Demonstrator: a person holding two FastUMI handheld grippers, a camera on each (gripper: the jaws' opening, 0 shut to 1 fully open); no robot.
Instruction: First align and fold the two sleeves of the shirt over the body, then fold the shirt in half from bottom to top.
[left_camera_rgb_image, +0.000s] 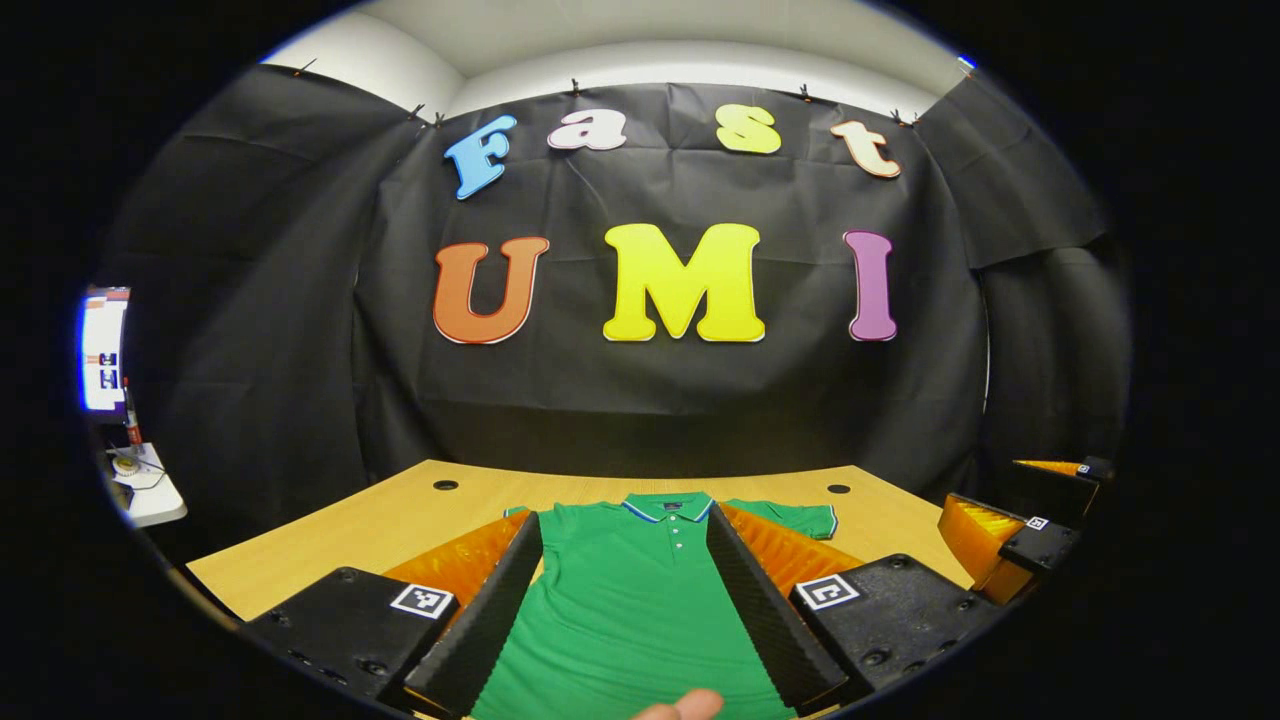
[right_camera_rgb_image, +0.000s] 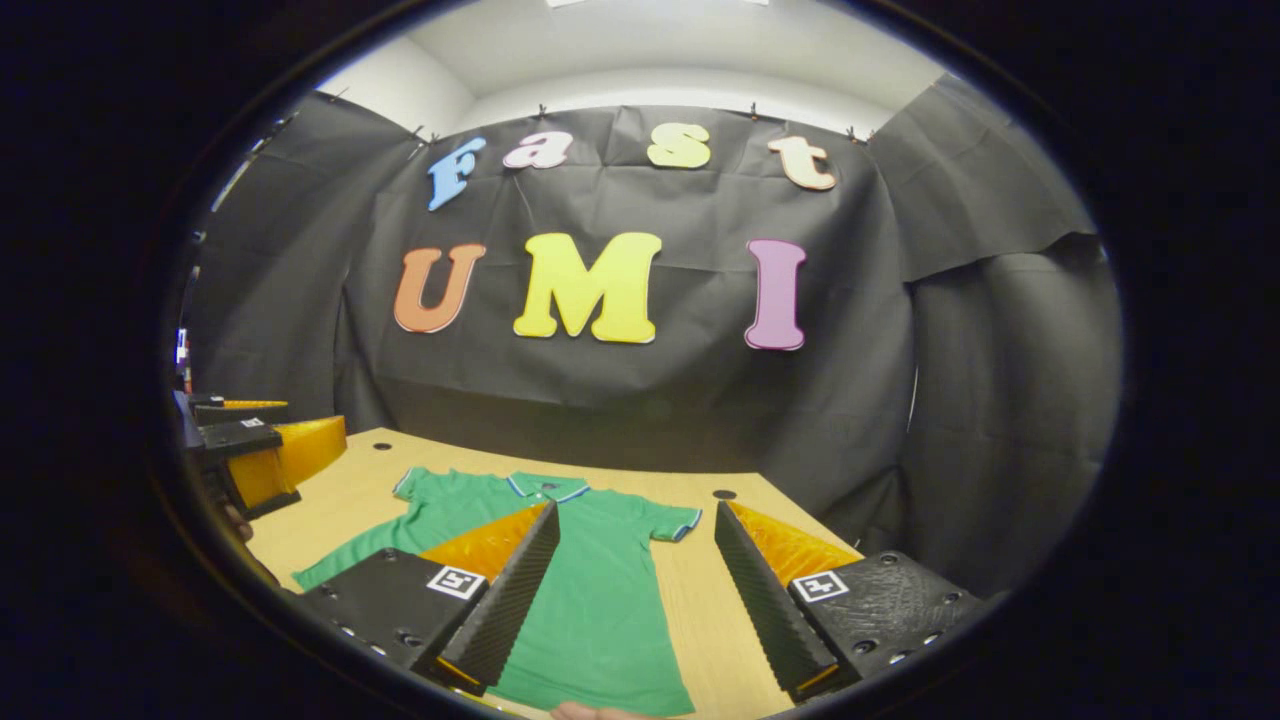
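Observation:
A green polo shirt (left_camera_rgb_image: 635, 600) lies flat on the wooden table (left_camera_rgb_image: 400, 510), collar toward the far wall, both short sleeves spread out. In the left gripper view my left gripper (left_camera_rgb_image: 625, 540) hangs open above the shirt's body, its fingers wide apart on either side of the chest. The right gripper view has the same shirt (right_camera_rgb_image: 590, 590) to the left of centre, with its right sleeve (right_camera_rgb_image: 672, 522) lying flat. My right gripper (right_camera_rgb_image: 635, 535) is open above the shirt's right edge and the bare table (right_camera_rgb_image: 700, 620). The other gripper (right_camera_rgb_image: 250, 450) shows at the far left.
The right gripper (left_camera_rgb_image: 1010, 545) shows at the right edge of the left gripper view. A fingertip (left_camera_rgb_image: 685, 706) peeks in at the bottom. The table has cable holes (left_camera_rgb_image: 445, 485) near its back edge. A side stand with a screen (left_camera_rgb_image: 105, 350) is at the far left.

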